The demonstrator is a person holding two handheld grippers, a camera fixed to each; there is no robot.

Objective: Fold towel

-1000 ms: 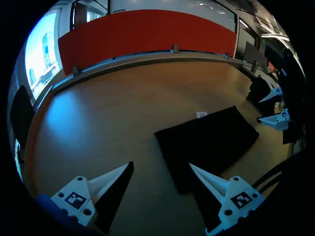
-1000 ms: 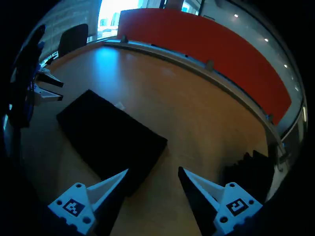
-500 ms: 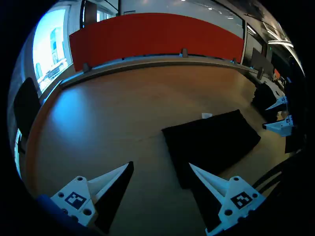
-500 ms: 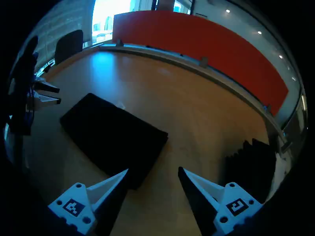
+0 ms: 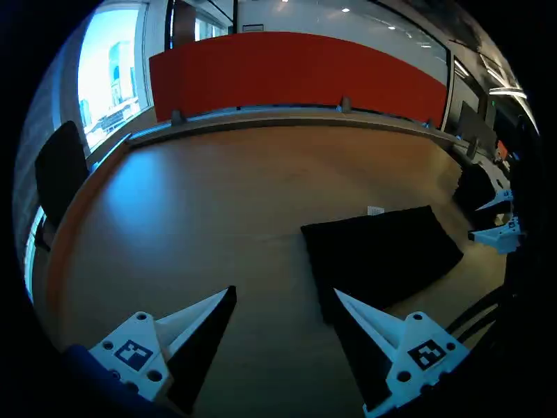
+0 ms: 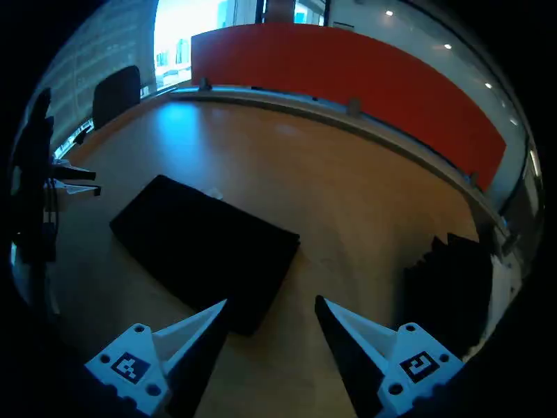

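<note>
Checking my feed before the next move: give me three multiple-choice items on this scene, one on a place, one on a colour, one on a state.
1. Where does the black folded cloth towel lie?
A. flat on the wooden tabletop
B. draped over a chair back
C. on the floor

2. What colour is the long partition panel behind the table?
A. green
B. red
C. white

3. How do the fingers of the left gripper stand?
A. shut on the towel
B. shut on nothing
C. open, holding nothing

Answers:
1 A: the towel rests flat on the wood in both views.
2 B: the panel is plainly red.
3 C: bare wood shows in the wide gap between the fingers.
</note>
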